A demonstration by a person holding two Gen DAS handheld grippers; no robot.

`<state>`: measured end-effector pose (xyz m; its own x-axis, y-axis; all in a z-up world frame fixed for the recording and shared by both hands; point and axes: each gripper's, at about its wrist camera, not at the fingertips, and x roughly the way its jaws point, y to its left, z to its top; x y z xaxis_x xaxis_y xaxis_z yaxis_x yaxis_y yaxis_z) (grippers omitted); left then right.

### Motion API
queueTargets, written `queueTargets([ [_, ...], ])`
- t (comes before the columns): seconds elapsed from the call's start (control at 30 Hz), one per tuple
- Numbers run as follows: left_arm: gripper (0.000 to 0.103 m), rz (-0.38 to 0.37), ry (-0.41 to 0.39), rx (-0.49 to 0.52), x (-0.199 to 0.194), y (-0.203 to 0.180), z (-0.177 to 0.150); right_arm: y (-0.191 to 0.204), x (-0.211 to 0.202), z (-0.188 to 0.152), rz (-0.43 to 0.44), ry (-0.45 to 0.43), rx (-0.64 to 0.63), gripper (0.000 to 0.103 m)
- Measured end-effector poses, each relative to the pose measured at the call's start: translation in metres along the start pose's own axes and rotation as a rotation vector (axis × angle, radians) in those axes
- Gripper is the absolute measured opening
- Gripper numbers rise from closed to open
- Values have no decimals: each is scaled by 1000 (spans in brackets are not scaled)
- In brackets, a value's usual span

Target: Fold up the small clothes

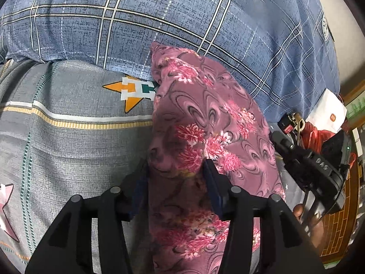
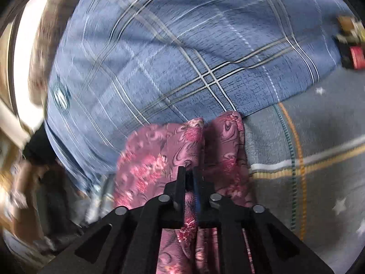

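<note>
The left tongs (image 1: 175,171) stand spread with the pink floral garment (image 1: 205,118) bunched between the pads. The right tongs (image 2: 189,173) are pinching a fold of the same cloth, which hangs over the grey star-print bedsheet (image 1: 68,141) beside the blue plaid pillow (image 1: 182,16)

Open grey star-print bedsheet (image 1: 68,137) lies left of the pink floral cloth (image 1: 205,118); the blue plaid pillow (image 1: 182,22) blocks the far side, keys (image 1: 293,123) and bags clutter the right.
</note>
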<state>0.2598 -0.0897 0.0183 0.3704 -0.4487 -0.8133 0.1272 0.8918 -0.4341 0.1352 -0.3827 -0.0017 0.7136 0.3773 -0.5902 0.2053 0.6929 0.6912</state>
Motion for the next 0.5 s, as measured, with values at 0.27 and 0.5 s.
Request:
queueTargets([
  [0.27, 49, -4, -50, 16, -19, -6, 0, 36, 5, -10, -22, 6, -194, 16],
  [0.5, 57, 108, -42, 86, -1, -23, -6, 11, 16, 13, -260, 5, -154, 16],
])
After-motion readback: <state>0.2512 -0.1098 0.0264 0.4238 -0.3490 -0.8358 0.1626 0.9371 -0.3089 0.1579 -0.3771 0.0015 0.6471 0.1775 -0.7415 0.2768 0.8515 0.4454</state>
